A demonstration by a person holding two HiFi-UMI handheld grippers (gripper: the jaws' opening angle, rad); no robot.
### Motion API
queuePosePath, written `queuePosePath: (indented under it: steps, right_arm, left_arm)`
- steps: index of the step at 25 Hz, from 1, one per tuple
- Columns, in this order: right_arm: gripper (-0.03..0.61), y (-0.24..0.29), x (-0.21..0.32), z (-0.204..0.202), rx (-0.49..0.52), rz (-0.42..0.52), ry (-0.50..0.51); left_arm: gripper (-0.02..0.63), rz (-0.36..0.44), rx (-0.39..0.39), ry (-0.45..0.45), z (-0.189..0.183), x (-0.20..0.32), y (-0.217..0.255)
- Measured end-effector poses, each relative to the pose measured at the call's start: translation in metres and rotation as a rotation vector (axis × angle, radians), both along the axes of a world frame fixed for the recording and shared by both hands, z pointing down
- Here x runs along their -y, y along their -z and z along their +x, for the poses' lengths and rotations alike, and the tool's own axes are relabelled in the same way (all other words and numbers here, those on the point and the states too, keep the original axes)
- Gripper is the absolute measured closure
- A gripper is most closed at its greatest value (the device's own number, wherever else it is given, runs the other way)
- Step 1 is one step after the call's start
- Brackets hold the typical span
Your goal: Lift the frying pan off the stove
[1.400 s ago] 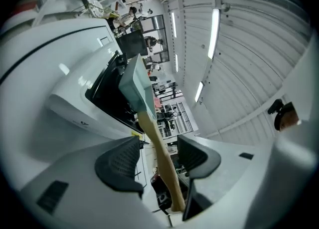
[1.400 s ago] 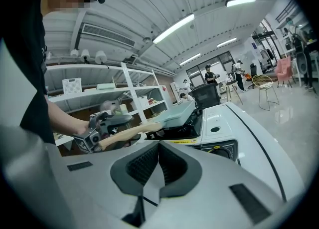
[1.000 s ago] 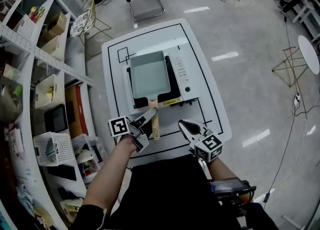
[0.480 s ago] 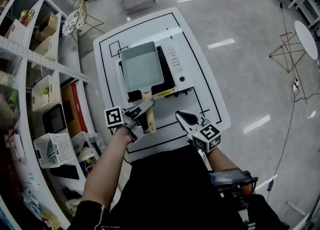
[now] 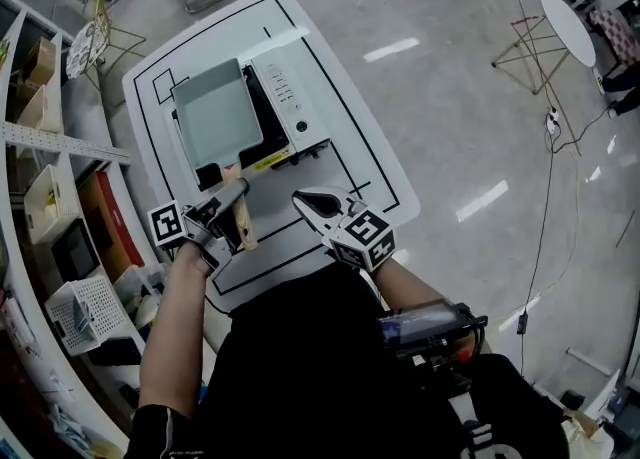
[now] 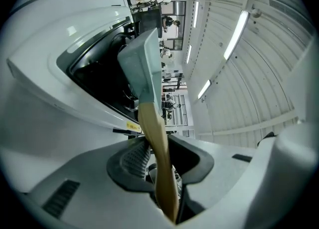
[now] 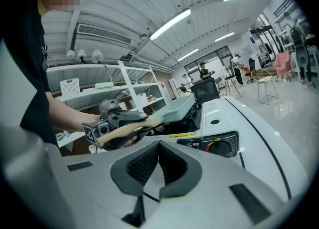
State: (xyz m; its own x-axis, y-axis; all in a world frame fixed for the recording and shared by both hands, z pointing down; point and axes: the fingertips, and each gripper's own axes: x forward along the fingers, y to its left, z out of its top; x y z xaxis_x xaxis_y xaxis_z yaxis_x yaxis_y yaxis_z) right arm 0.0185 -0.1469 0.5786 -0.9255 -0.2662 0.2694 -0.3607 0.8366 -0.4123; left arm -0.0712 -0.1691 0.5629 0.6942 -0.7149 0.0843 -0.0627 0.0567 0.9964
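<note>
Left tongs (image 5: 237, 210): I'm just closing them, gripping the frying pan (image 5: 215, 112) handle (image 6: 155, 138).
Right tongs (image 5: 304, 198): I'm holding them pinched together, empty.

Readable words or numbers: none in any view.
Yellow sticker (image 5: 268, 159) on the front edge of the stove (image 5: 300, 97): dark print, too small to read in both the head view and the right gripper view.
Stove top panel (image 5: 283, 95), right-hand side: a row of small marks, too fine to make out.
Stove knob (image 7: 220, 147) on the front face: red and yellow marks beside it, with no legible lettering.
Left-hand marker cube (image 5: 167, 225): black-and-white square pattern, no letters or digits.
Right-hand marker cube (image 5: 368, 239): the same kind of pattern, no letters or digits.
Table (image 5: 375, 172): black drawn outlines only, no words.
</note>
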Motion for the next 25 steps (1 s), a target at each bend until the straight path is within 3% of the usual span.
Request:
queuePosePath:
  steps: [25]
  right_arm:
    - [0.554,-0.001,-0.008,-0.003,0.0,-0.019,0.004]
  left_arm:
    - [0.497,0.054,0.047,0.038,-0.009,-0.011,0.013]
